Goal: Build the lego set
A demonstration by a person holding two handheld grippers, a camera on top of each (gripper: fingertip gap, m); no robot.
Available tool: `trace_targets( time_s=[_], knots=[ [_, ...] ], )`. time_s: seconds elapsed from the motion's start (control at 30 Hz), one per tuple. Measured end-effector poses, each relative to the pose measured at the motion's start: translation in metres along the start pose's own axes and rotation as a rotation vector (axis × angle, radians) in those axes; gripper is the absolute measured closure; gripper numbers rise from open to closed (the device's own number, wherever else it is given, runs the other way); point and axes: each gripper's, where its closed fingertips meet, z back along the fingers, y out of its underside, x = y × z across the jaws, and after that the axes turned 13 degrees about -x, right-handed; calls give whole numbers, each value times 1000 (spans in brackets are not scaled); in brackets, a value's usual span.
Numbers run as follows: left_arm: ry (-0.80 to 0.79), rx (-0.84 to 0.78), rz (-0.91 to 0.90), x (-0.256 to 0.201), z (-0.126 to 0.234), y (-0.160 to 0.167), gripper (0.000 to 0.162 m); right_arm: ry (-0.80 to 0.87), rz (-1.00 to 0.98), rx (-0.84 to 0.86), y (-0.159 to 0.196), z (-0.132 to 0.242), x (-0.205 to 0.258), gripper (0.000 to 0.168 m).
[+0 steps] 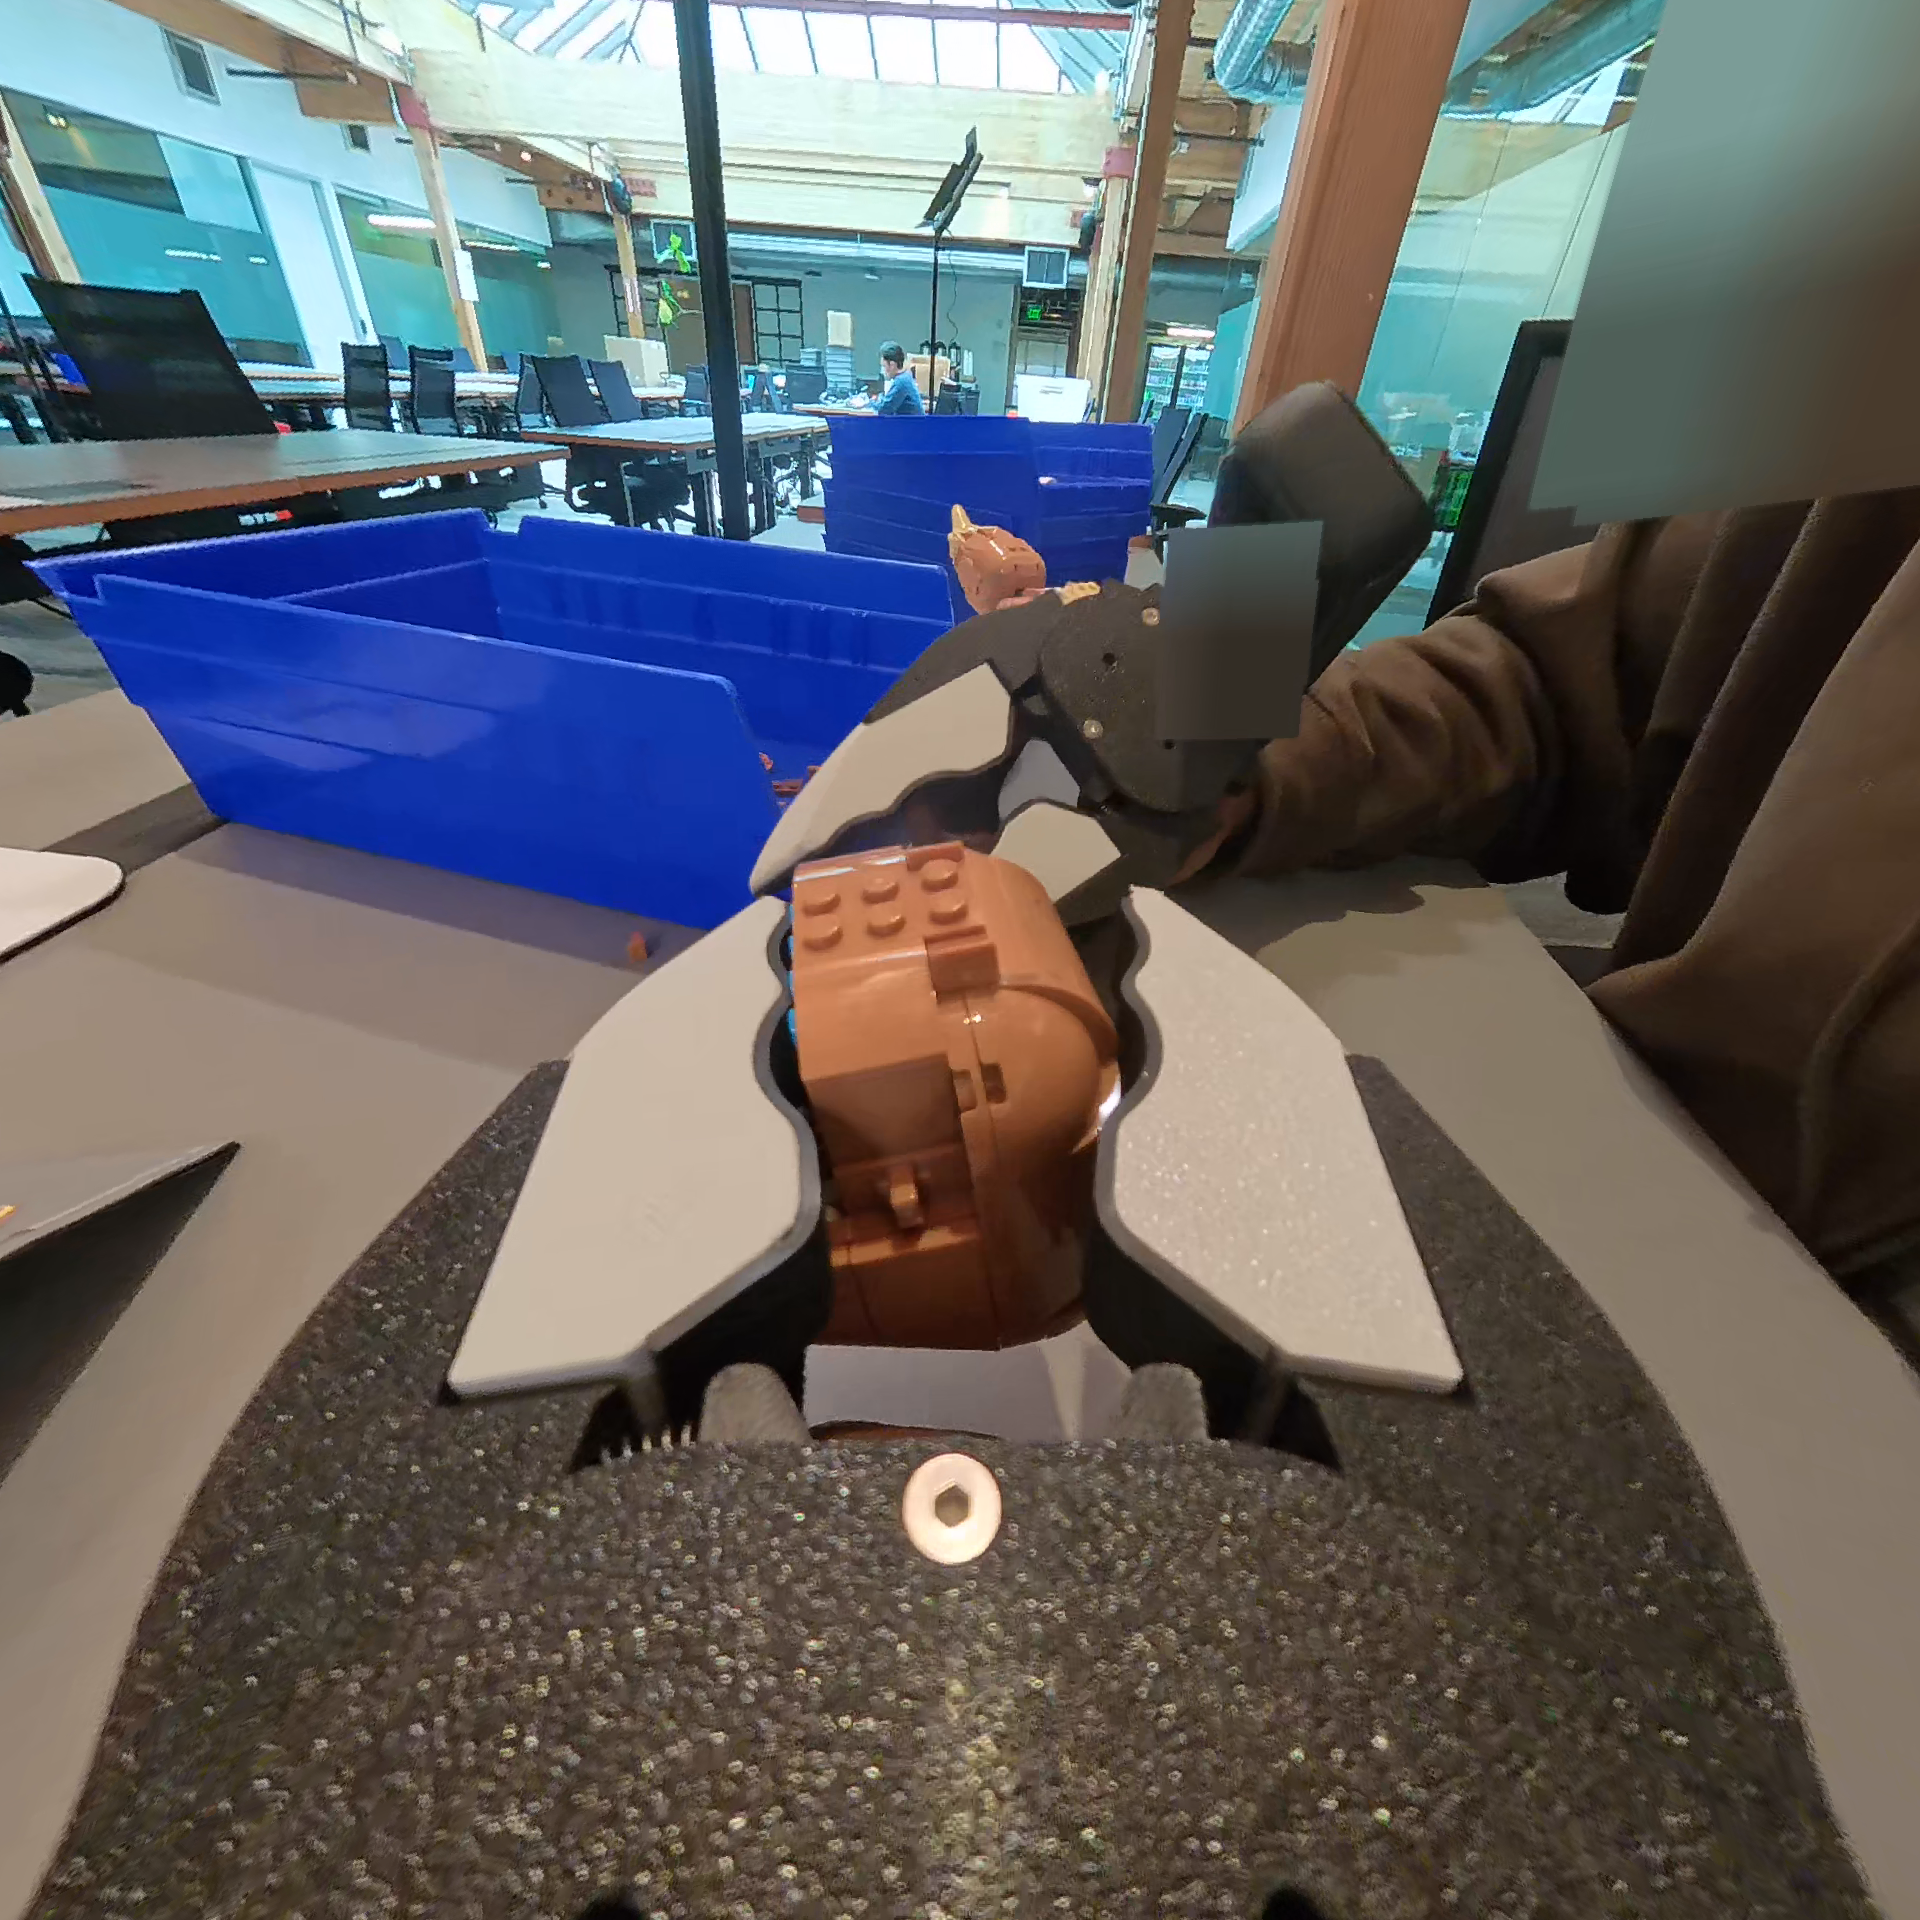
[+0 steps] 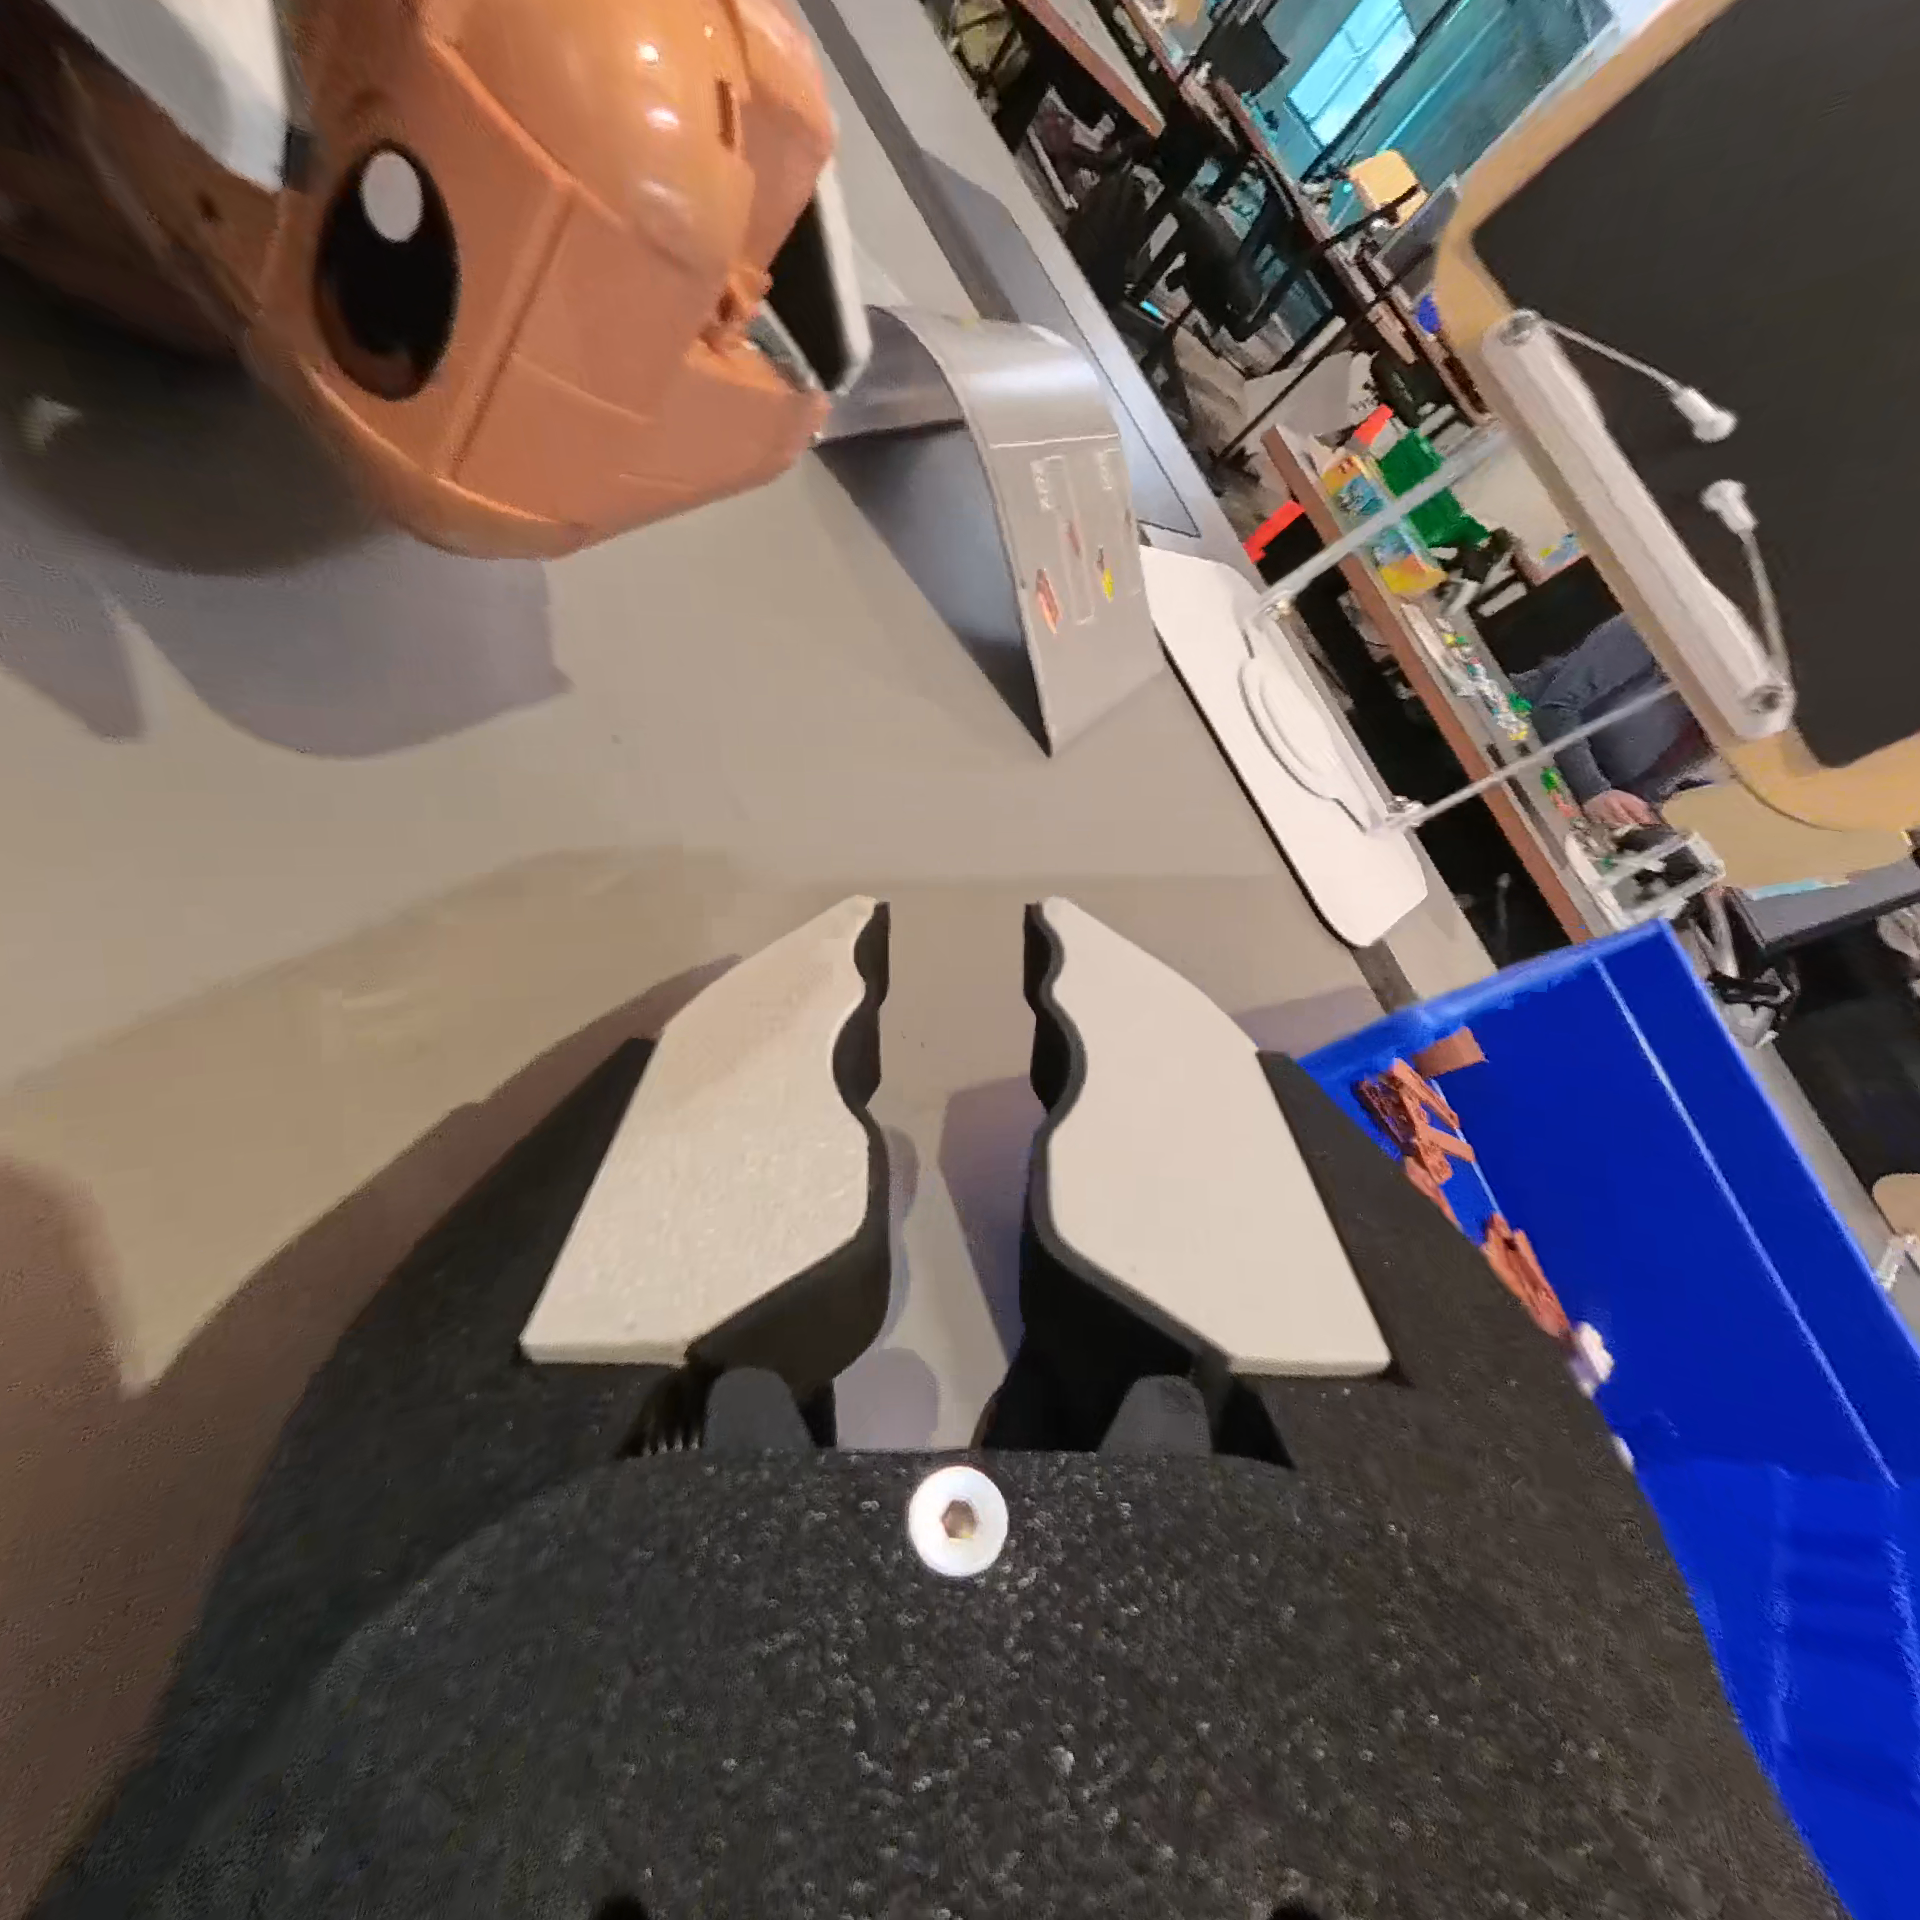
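Observation:
My left gripper point(image 1: 951, 914) is shut on a brown lego head point(image 1: 935, 1081), a rounded build with studs on top, held above the grey table point(image 1: 312, 1039). In the right wrist view the same head point(image 2: 540, 291) hangs at the upper left and shows a black eye. My right gripper point(image 2: 956, 920) is slightly open and empty, low over the table. In the left wrist view it point(image 1: 966, 821) reaches in from the right, with its tips just behind the head. A small brown lego build point(image 1: 997, 566) shows behind it.
A blue bin point(image 1: 468, 727) stands behind the head, and it point(image 2: 1662, 1247) holds brown lego pieces point(image 2: 1413, 1132). More blue bins point(image 1: 987, 478) are stacked farther back. An open booklet point(image 2: 1049, 540) and a white plate point(image 2: 1299, 748) lie on the table. A person's sleeve point(image 1: 1558, 727) is at the right. About 9 cm separates my left fingertips from my right.

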Motion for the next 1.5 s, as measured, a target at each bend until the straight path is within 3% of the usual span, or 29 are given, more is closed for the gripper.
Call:
trace_targets(
  time_s=[0.1, 0.27, 0.43, 0.63, 0.73, 0.87, 1.37, 1.5],
  knots=[
    [0, 14, -33, -3, 2, 2, 105, -45, -13, 14, -2, -11, 9, 147],
    [7, 23, -50, -8, 5, 2, 105, -32, -62, 213, 27, -19, 8, 149],
    [9, 32, -54, -12, 10, 3, 105, 34, -128, 248, 37, -4, -9, 135],
    [19, 55, -55, -17, 13, 6, 105, -78, -417, 130, 12, 58, 9, 135],
    [28, 61, -50, -21, 12, 7, 105, -150, -575, 171, 18, 101, 36, 139],
    [39, 60, -28, -26, 9, 8, 105, -214, -588, 253, 28, 134, 70, 144],
    [33, 77, -43, -28, 7, 10, 105, -279, -576, 339, 16, 125, 100, 149],
    [30, 77, -43, -27, 7, 10, 105, -288, -570, 360, 16, 126, 101, 160]
  ],
)
